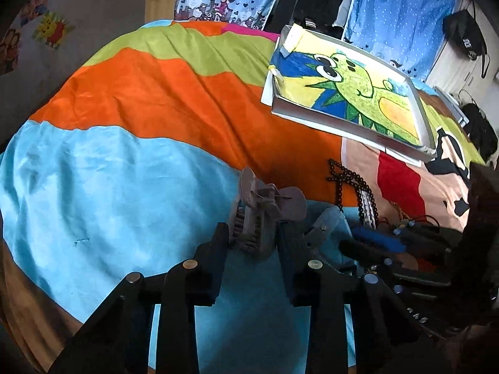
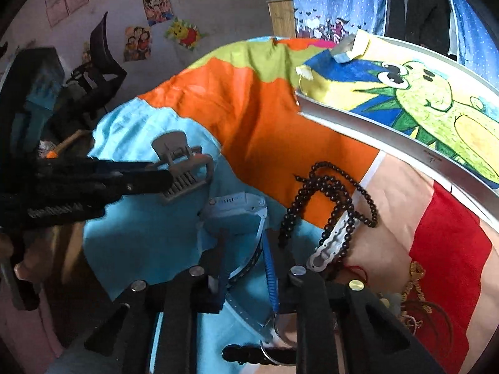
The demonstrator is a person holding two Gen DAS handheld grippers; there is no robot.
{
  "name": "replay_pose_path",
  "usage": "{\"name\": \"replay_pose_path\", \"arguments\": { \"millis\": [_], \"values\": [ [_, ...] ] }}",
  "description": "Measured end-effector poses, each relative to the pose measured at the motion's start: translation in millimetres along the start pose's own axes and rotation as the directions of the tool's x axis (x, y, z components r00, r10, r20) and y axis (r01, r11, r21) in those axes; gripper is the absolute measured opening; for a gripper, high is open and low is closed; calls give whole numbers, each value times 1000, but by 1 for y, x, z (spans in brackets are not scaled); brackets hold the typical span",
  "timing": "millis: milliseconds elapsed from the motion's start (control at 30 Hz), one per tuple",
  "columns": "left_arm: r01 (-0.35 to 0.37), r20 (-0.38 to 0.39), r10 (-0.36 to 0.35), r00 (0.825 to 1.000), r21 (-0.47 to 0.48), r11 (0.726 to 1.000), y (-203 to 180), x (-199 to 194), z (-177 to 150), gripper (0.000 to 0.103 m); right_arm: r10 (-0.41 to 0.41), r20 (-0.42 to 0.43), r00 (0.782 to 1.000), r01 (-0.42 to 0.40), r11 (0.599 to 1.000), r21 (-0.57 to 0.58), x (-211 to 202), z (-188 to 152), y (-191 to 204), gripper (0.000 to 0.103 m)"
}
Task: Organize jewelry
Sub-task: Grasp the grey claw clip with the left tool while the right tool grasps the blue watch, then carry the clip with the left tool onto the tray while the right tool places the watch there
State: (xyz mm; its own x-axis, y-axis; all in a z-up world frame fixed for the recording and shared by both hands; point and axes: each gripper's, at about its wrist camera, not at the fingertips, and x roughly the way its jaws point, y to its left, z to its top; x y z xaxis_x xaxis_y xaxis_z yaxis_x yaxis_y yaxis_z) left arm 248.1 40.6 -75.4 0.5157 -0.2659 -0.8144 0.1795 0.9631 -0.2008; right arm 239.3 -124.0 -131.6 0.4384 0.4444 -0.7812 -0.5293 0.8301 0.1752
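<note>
Two grabs underway on the bed (image 1: 124, 171): left hand-held gripper (image 1: 252, 243) clamped on grey hair claw clip (image 1: 265, 212), right hand-held gripper (image 2: 246, 268) pinching blue watch (image 2: 234, 218) strap beside dark bead string (image 2: 330, 199); lift straight, slowly, avoiding bead snags.

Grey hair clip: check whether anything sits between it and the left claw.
Nothing visible does. The grey hair clip already lies between the fingers of the left claw, toothed end inward, on the blue patch of the bedspread. The blue watch lies beside it, outside the gap.
</note>
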Motion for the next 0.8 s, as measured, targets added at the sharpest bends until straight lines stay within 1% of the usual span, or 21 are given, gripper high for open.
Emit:
{"name": "replay_pose_path", "arguments": {
  "millis": [33, 67, 133, 200, 300, 567, 667, 733, 800],
  "values": [
    [2, 1, -2, 1000, -5, 1000, 0, 0, 0, 27, -3, -4, 1000, 3, 1000, 1, 2, -1, 0, 16],
    [3, 2, -3, 1000, -9, 1000, 1, 0, 0, 27, -7, -7, 1000, 7, 1000, 4, 3, -1, -1, 12],
    [1, 3, -1, 1000, -10, 1000, 1, -1, -1, 25, -11, -5, 1000, 11, 1000, 15, 2, -2, -4, 10],
    [-12, 9, 12, 1000, -3, 1000, 0, -2, -1, 24, -10, 4, 1000, 10, 1000, 27, 1, -2, -5, 7],
    [-40, 23, 40, 999, 13, 999, -2, -4, -3, 22, -11, 25, 1000, 11, 999, 37, -4, -2, -7, 5],
    [-31, 63, 32, 997, -25, 999, 1, -17, -4, 21, -6, 77, 997, 5, 1000, 16, -16, -1, 1, 5],
    [-25, 77, 27, 997, -23, 999, -2, -21, -4, 21, -5, 105, 994, 3, 1000, 19, -22, 0, 1, 5],
    [-34, 84, 36, 996, -20, 999, -4, -23, -5, 20, -5, 125, 992, 2, 1000, 27, -27, 1, 1, 5],
    [-25, 95, 27, 995, -23, 999, -5, -26, -5, 20, -7, 143, 990, 2, 999, 37, -31, 2, 0, 5]
  ]
}}
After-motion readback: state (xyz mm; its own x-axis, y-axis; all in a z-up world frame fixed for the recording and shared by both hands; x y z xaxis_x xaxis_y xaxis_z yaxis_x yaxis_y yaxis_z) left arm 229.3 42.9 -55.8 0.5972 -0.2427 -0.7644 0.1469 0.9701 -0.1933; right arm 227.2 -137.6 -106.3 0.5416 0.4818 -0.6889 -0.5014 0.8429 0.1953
